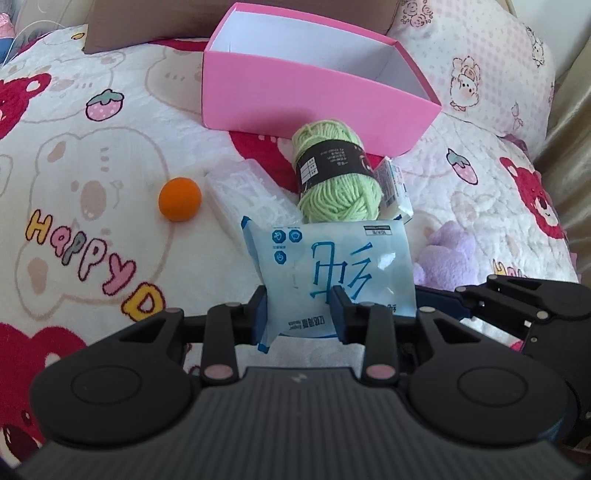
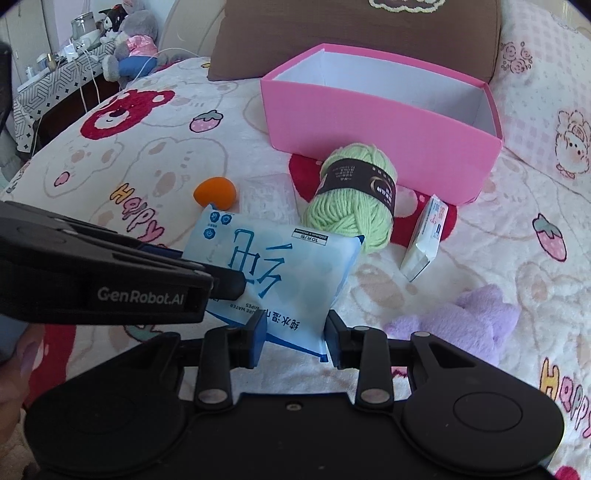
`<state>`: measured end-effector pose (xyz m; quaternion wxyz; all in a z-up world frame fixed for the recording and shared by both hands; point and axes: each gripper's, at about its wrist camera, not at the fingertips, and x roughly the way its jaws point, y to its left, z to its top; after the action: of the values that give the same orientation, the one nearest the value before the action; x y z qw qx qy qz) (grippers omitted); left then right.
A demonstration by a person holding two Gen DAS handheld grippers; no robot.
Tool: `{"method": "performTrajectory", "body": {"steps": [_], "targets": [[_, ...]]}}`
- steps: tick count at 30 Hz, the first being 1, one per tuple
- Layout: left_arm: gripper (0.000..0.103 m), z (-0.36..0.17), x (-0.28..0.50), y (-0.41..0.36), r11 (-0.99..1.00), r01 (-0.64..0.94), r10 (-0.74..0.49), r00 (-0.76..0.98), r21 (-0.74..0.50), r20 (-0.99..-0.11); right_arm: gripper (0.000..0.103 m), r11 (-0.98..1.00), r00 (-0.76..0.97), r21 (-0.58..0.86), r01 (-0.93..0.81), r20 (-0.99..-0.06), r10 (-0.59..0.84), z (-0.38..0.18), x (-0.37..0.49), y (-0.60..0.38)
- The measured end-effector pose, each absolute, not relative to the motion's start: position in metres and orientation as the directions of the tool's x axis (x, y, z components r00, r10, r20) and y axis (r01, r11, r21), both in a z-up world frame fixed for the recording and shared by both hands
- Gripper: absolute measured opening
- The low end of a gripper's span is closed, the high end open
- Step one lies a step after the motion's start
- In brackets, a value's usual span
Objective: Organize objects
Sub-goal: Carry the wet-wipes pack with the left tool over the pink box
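Note:
A blue pack of wet wipes (image 1: 328, 258) is held upright above the bed. My left gripper (image 1: 301, 314) is shut on its lower edge. My right gripper (image 2: 295, 339) is also shut on the pack (image 2: 280, 266), at a lower corner. The left gripper shows from the side in the right wrist view (image 2: 229, 284). An open pink box (image 1: 314, 92) with a white inside stands behind, also in the right wrist view (image 2: 380, 122). In front of it lie a green yarn ball (image 1: 338, 177), an orange ball (image 1: 180, 199), a clear plastic packet (image 1: 247, 195) and a small tissue pack (image 2: 424, 236).
A purple plush toy (image 2: 461, 321) lies at the right on the printed bedspread (image 1: 92, 147). A brown pillow (image 2: 351, 33) and a pink patterned pillow (image 1: 480, 62) sit behind the box. A bedside table (image 2: 55, 77) with a stuffed animal stands far left.

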<state>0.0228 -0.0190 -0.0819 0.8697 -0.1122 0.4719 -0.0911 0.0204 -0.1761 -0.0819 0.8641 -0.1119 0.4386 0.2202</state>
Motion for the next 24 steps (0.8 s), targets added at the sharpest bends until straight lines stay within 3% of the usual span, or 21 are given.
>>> {"method": "performTrajectory", "body": {"steps": [5,12,18,24], "targets": [[0.033,-0.052,0.031,-0.017,0.955,0.057,-0.272,0.562,-0.291,-0.781,0.041,0.867,0.526,-0.001,-0.498,-0.796,0.301,-0.051,0.031,-0.178],[0.031,0.009,0.041,-0.014,0.970,0.114,-0.235,0.673,-0.216,-0.701,0.041,0.860,0.507,0.141,-0.490,-0.757,0.413,-0.018,0.050,-0.189],[0.031,0.032,0.060,-0.019,0.980,0.116,-0.195,0.699,-0.160,-0.688,0.040,0.852,0.551,0.070,-0.519,-0.735,0.396,0.008,0.064,-0.181],[0.033,0.041,0.089,-0.017,0.963,0.130,-0.260,0.671,-0.235,-0.695,0.039,0.851,0.571,0.008,-0.524,-0.738,0.359,0.036,0.096,-0.183]]}}
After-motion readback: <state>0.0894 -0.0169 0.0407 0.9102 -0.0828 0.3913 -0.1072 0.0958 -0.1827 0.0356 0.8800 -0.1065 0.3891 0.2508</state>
